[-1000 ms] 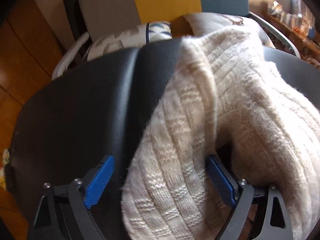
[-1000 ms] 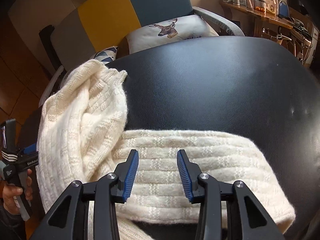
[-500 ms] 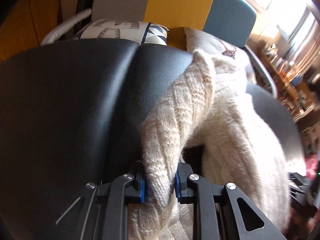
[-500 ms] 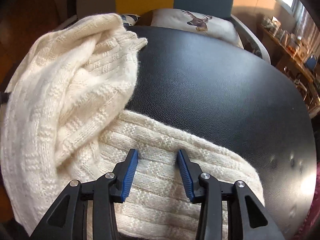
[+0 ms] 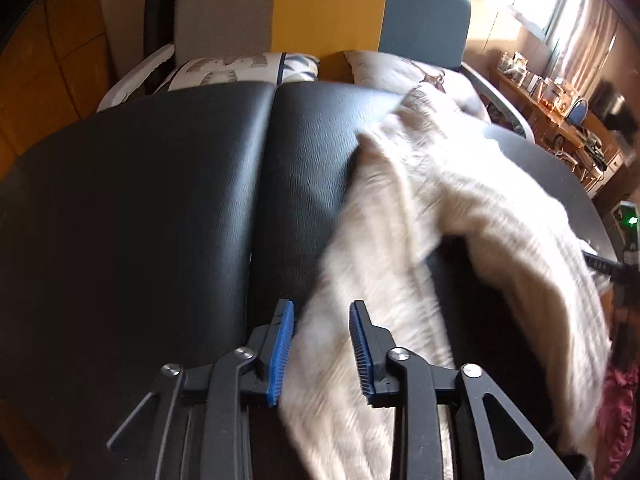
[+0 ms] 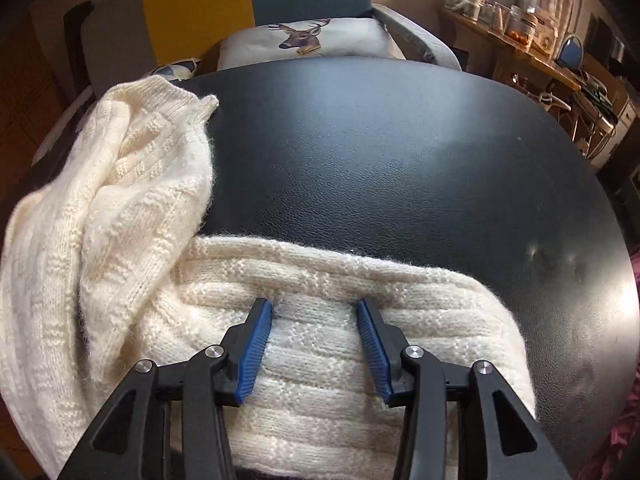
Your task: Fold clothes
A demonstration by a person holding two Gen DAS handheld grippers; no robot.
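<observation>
Cream sweater (image 6: 120,240), half-folded on black worktop (image 6: 400,160), lower frame; left tongs (image 5: 322,340) and right tongs (image 6: 316,344) both stood open over knit, apparently poised to re-grip.

**A lived-in home sitting room**

I am looking into a living room in someone's home. My work surface is a black leather-look upholstered top (image 6: 400,152) with a stitched seam, like an ottoman or padded table. Behind it stands an armchair (image 5: 320,8) with a backrest in grey, yellow and teal panels, carrying a deer-print cushion (image 6: 304,38) and a cushion with a geometric pattern (image 5: 240,68). Off to my right a wooden sideboard (image 6: 520,52) is crowded with jars and small household clutter, sunlit curtains (image 5: 580,32) hang at a window, and warm orange wooden flooring (image 5: 48,80) shows on the left.
</observation>
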